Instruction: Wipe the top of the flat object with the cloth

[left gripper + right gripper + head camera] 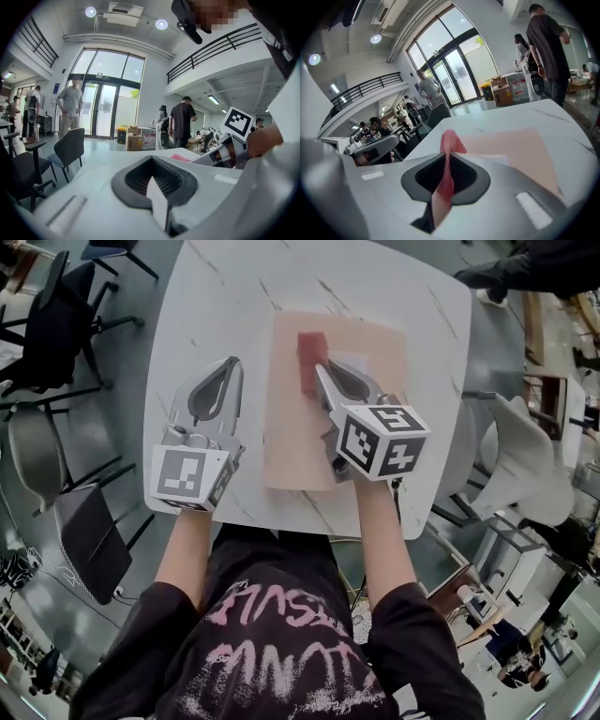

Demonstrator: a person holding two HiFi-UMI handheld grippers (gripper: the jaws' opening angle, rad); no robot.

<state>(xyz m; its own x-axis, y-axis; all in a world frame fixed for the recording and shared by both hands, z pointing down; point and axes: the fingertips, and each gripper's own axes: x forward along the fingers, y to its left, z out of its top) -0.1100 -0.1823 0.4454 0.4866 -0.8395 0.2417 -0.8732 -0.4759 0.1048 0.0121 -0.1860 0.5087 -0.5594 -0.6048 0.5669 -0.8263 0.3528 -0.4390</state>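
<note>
The cloth (310,357) is a small red piece with a net-like weave. It sits on the far part of the flat object (300,446), close to that sheet's left edge, and the right gripper (321,371) has it clamped between its jaws. In the right gripper view the fabric (447,154) stands as a thin folded strip pinched between the two pads, with a loose end above them. The flat object is a pale pink sheet in the middle of the desk (206,296), and its near edge comes close to the desk's near edge. The left gripper (232,364) rests on the bare desk just beside the sheet's left edge, with its jaws pressed together and nothing between them. The cloth is probably very light and soft, so it may bunch or slip out when it is dragged; a hold deep in the fold seems safer. The sheet looks thin and light and may slide under the wiping. Pressing one corner down with the free gripper could help.
</note>
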